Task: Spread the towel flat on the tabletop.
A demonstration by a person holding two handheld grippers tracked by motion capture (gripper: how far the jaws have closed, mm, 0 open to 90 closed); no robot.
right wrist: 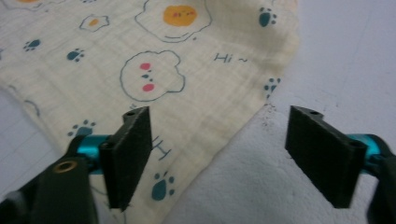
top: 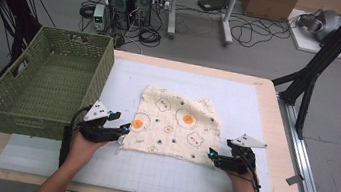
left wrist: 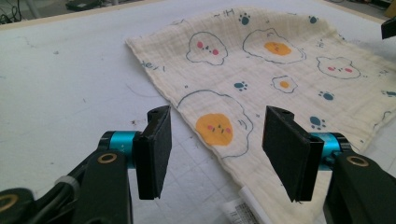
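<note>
A cream cloth (top: 175, 123) printed with fried eggs, bear faces and paw prints lies flat on the white mat (top: 238, 100). My left gripper (top: 125, 130) sits at the cloth's near left corner, open, its jaws straddling the cloth's edge (left wrist: 219, 154). My right gripper (top: 211, 155) is at the near right corner, open too. In the right gripper view the cloth's edge (right wrist: 219, 140) runs between the two jaws (right wrist: 219, 158), with bare mat on the right side. A white label (left wrist: 240, 210) shows at the cloth's near corner.
A green woven basket (top: 49, 84) stands at the table's left, close beside my left hand. The wooden table edge (top: 283, 142) frames the mat on the right. Behind the table, computers, cables and boxes lie on the floor.
</note>
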